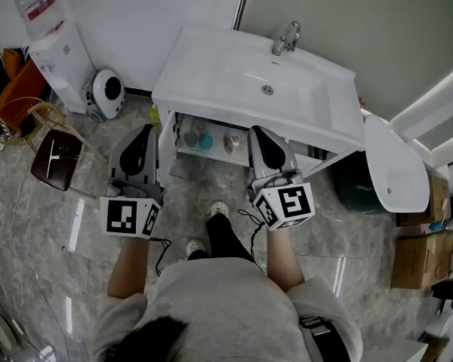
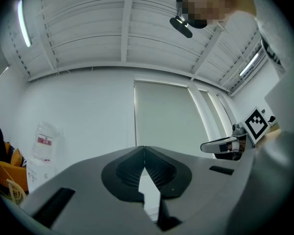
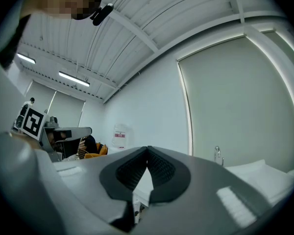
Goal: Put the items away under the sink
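Left tool (image 1: 145, 131) and right tool (image 1: 258, 131): jaws pressed together, both empty, held side by side near the vanity. Beyond them, a teal cup (image 1: 204, 139) and a pinkish item (image 1: 232, 143) stand on the shelf (image 1: 211, 154) under the sink (image 1: 234, 66).

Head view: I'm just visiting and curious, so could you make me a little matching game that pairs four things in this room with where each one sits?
Things:
1. faucet
2. teal container
3. cardboard box
4. water dispenser

Places:
a. far left of the picture
b. on the shelf under the sink
c. on the sink's back edge
d. far right of the picture

Pairs: 1-c, 2-b, 3-d, 4-a.
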Tool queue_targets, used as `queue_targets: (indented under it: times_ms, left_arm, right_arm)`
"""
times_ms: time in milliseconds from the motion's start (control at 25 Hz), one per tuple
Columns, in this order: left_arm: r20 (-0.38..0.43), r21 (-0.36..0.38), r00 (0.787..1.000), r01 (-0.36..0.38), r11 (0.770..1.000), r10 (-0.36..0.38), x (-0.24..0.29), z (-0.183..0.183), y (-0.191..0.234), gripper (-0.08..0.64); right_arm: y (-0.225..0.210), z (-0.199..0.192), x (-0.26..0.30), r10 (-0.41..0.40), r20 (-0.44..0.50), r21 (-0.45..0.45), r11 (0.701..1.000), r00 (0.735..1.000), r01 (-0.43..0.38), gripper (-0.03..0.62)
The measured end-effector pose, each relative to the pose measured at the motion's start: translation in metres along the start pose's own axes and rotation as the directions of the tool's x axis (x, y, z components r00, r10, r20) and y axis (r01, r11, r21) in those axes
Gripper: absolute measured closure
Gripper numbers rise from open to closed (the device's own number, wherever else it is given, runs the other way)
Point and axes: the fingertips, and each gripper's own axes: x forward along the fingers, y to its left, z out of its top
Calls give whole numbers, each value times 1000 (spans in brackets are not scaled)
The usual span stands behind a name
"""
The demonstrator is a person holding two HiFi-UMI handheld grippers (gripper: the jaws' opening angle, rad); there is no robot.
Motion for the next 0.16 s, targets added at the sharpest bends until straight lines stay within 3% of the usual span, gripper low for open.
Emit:
queue_targets:
  times_ms: [160]
  left_arm:
    - [2,-3,1000,8,1000,-8,-6,2,-3,552]
  right_arm:
    - [4,2,-8,-7,3,-5,1000,1000,7,581]
